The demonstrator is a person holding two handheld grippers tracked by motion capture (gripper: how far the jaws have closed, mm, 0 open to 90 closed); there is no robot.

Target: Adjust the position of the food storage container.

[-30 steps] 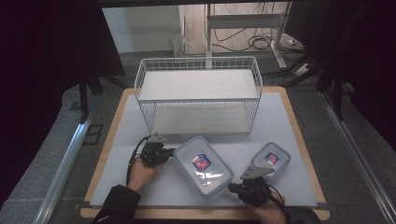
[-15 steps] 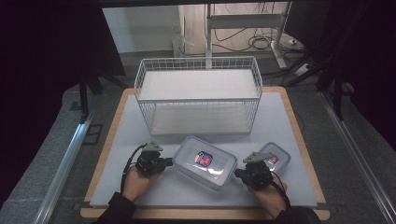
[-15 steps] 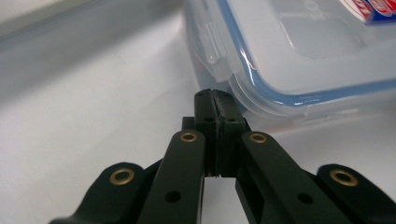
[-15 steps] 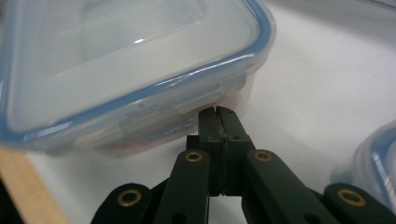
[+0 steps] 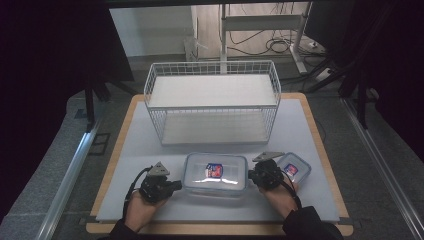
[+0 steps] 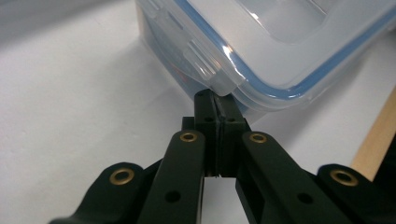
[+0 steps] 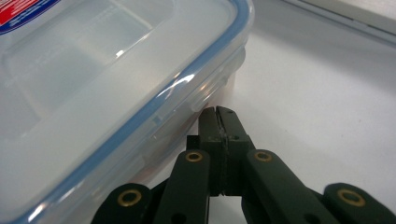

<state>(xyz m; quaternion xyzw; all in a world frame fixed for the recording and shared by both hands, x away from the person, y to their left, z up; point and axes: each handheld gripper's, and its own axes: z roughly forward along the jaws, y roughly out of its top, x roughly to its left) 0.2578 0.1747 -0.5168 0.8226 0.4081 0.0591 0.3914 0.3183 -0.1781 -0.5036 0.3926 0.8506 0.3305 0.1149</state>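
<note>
The large box (image 5: 215, 173) is sitting between the two grippers, blocking the way from one to the other. A small box (image 5: 293, 167) is crowding the right gripper (image 5: 254, 176) from its outer side. The wire basket (image 5: 212, 102) is walling off the back of the counter (image 5: 140, 145). Bare counter is lying open left of the left gripper (image 5: 176, 185) and between basket and boxes.

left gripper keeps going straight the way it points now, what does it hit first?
The left gripper, jaws shut, points at the large clear food container. It would likely meet the side latch flap on that container's wall first; the tips look almost touching, though depth is unclear.
</note>
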